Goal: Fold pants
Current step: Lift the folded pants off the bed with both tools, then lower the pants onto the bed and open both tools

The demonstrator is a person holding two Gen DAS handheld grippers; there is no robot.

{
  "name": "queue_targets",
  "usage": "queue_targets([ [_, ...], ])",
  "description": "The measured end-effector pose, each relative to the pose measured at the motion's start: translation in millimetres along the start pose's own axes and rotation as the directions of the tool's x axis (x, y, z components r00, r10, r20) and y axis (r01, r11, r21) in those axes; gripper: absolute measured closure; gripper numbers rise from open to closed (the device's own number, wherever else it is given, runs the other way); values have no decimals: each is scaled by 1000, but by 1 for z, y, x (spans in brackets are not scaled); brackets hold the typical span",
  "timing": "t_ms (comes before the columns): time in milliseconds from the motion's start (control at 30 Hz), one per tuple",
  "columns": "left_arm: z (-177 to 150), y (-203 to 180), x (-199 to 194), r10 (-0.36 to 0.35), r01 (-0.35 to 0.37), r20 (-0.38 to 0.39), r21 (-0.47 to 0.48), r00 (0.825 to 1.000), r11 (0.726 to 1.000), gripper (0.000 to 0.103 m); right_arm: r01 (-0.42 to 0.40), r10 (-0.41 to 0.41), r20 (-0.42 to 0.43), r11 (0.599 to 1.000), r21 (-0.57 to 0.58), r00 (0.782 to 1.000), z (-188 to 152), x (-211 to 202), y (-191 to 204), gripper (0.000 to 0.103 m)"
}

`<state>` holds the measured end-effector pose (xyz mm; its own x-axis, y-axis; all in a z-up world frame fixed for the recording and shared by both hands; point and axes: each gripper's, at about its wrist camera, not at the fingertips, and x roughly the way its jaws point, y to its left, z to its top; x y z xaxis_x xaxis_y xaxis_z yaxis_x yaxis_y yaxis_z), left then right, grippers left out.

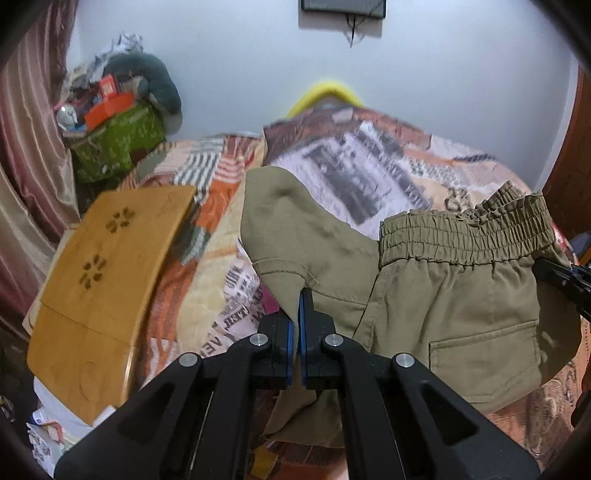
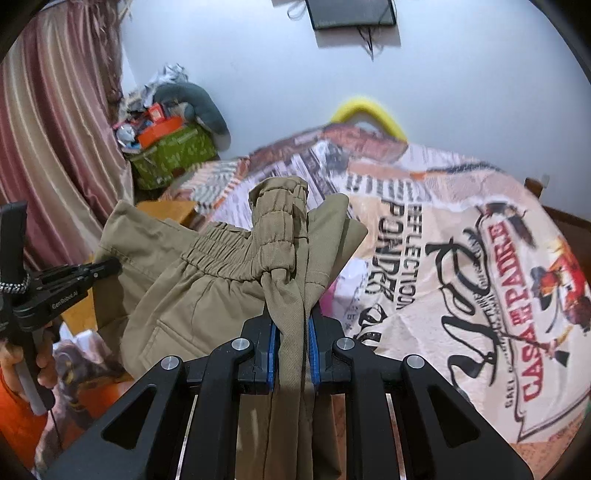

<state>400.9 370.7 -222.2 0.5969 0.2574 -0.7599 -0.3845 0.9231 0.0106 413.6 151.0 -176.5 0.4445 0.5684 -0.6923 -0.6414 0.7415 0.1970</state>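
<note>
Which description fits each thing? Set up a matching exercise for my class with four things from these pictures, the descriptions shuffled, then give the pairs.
Things:
1. pants
2. wooden tray
3. green box
4. screen

Descriptions:
A. mounted on the wall
B. piled with clutter, by the curtain
C. pinched by both grippers
D. lying on the bed's left side

Pairs: 1-C, 2-D, 3-B, 4-A

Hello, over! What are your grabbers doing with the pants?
Left gripper and right gripper shut on pants. Pants lifted over bed. Wooden tray left, clear.
</note>
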Motion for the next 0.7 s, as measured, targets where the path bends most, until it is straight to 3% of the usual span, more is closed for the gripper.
queue_targets([
  [300,-20,6,55,42,-40,-89,21,995,999,101,2,0,-68,999,36,998,-25,32,-24,90],
  [567,-26,4,58,69,-65,-177,27,982,998,96,76,-76,-96,997,-12,992,-26,26,-20,74],
  [633,-26,2,48,67,-62,-174,39,982,997,85,83,-84,-107,996,-16,991,-25,20,-19,61],
  [700,-25,-2,30,41,-35,-161,36,986,999,74,84,-86,-89,996,-33,992,-23,5,-13,57],
])
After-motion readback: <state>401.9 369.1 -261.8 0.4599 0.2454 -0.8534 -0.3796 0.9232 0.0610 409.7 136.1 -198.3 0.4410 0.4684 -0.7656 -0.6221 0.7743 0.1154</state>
